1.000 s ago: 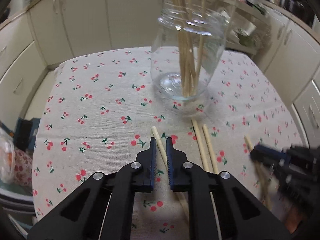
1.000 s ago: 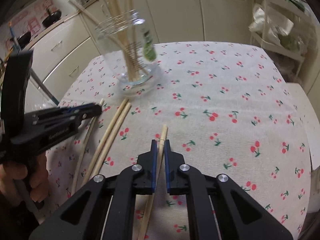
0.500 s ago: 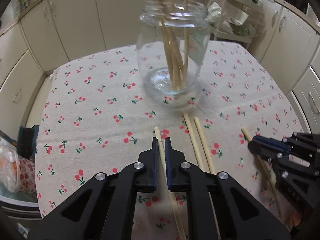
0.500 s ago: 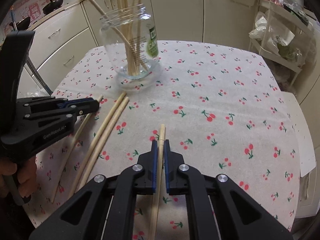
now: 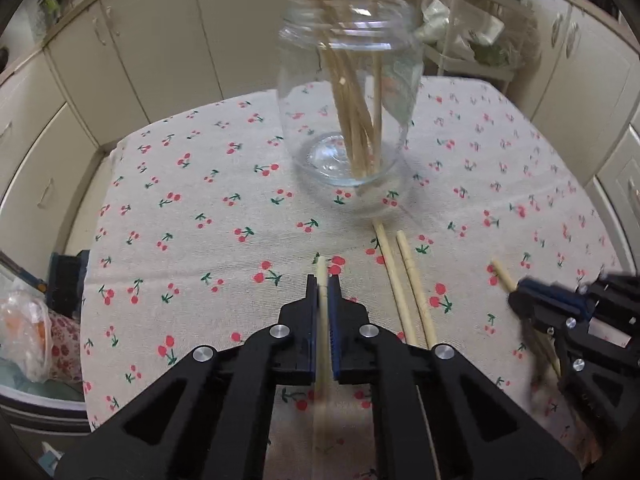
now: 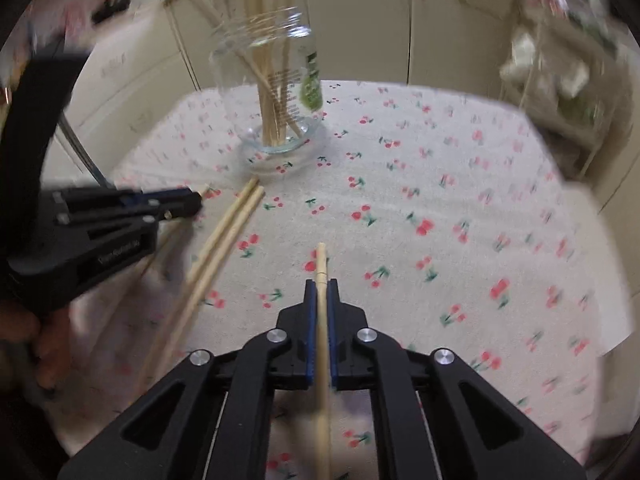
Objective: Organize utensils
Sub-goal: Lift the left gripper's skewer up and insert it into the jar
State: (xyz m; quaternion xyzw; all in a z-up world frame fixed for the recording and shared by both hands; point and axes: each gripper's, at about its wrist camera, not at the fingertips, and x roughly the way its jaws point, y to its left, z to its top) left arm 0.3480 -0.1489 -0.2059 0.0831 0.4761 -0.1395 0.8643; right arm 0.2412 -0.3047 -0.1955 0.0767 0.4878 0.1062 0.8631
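A clear glass jar (image 5: 348,92) with several bamboo chopsticks stands on the cherry-print tablecloth (image 5: 200,220); it also shows in the right wrist view (image 6: 276,92). My left gripper (image 5: 324,284) is shut on one chopstick (image 5: 321,276), lifted off the cloth. My right gripper (image 6: 320,286) is shut on another chopstick (image 6: 321,264), also lifted. Two chopsticks (image 5: 400,280) lie side by side on the cloth between the grippers; they also show in the right wrist view (image 6: 224,236).
Cream cabinets (image 5: 152,40) surround the table. A wire rack with bags (image 5: 468,28) stands behind the jar. A plastic bag (image 5: 24,332) sits off the table's left edge. The right gripper appears in the left wrist view (image 5: 576,320), the left one in the right wrist view (image 6: 100,220).
Both grippers have risen with their chopsticks, each now lifted off the cloth. The right wrist view has swung and is blurred by motion. The two loose chopsticks have not moved.
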